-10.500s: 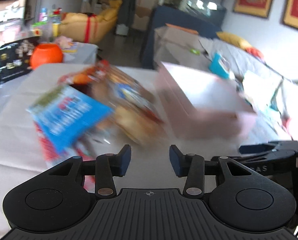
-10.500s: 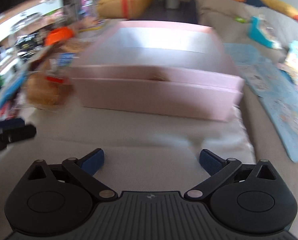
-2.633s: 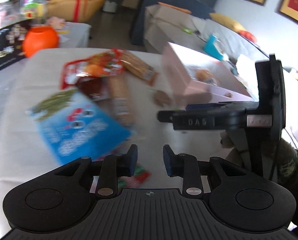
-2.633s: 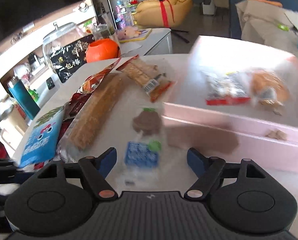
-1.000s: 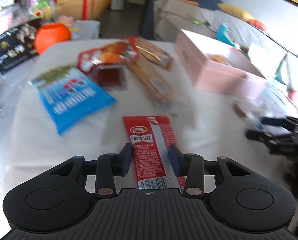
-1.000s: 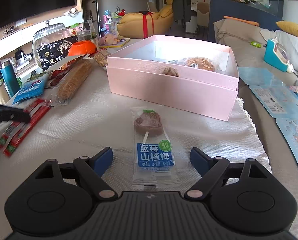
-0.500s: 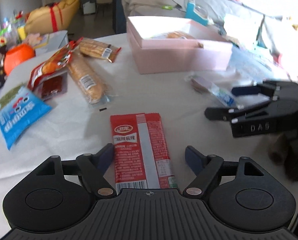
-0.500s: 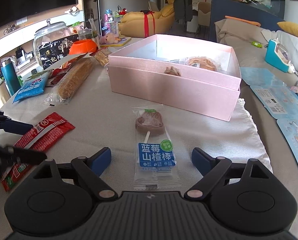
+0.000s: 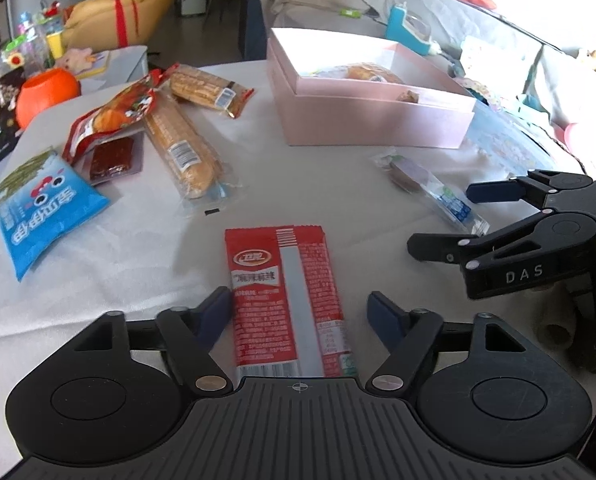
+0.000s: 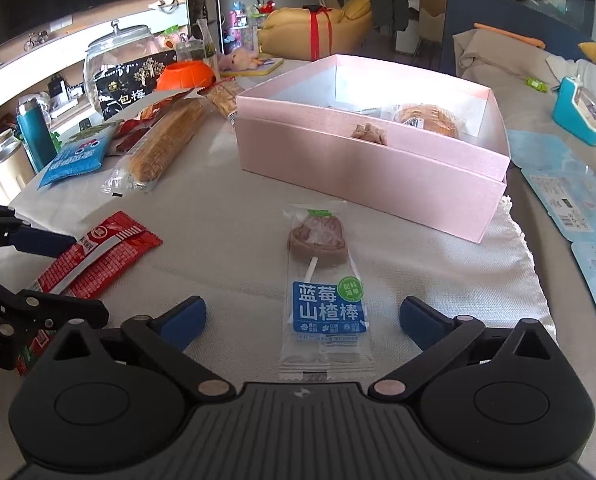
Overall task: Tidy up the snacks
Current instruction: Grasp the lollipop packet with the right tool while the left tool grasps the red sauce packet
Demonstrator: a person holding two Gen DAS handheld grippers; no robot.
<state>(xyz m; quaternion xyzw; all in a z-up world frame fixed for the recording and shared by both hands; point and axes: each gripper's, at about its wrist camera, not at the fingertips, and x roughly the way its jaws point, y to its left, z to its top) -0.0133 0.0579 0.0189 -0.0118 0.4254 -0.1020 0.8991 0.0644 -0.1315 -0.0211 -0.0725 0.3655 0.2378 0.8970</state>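
A: Which step? 
B: Pickup: left tool (image 9: 300, 306) spread wide around the flat red foil snack packet (image 9: 285, 292) lying on the tabletop (image 9: 137, 248); right tool (image 10: 302, 316) likewise agape around the clear-wrapped hawthorn lollipop (image 10: 324, 280).
A: Next? 
B: Probably close, then carry to the open pink cardboard box (image 10: 362, 160).

The box (image 10: 362, 160) is pale pink outside and white inside. Near it, the lollipop wrapper (image 10: 325, 296) is clear with a blue label, white characters and a green badge; the sweet inside is brown. Left of the box, the red packet (image 9: 287, 296) bears a grey stripe and white print. The blue bag (image 9: 41, 212) shows white characters and a green top. The long biscuit pack (image 9: 179, 148) is golden tan. The bench (image 9: 137, 240) cloth is white. Both hand-held grippers are black with blue pads (image 10: 183, 318).
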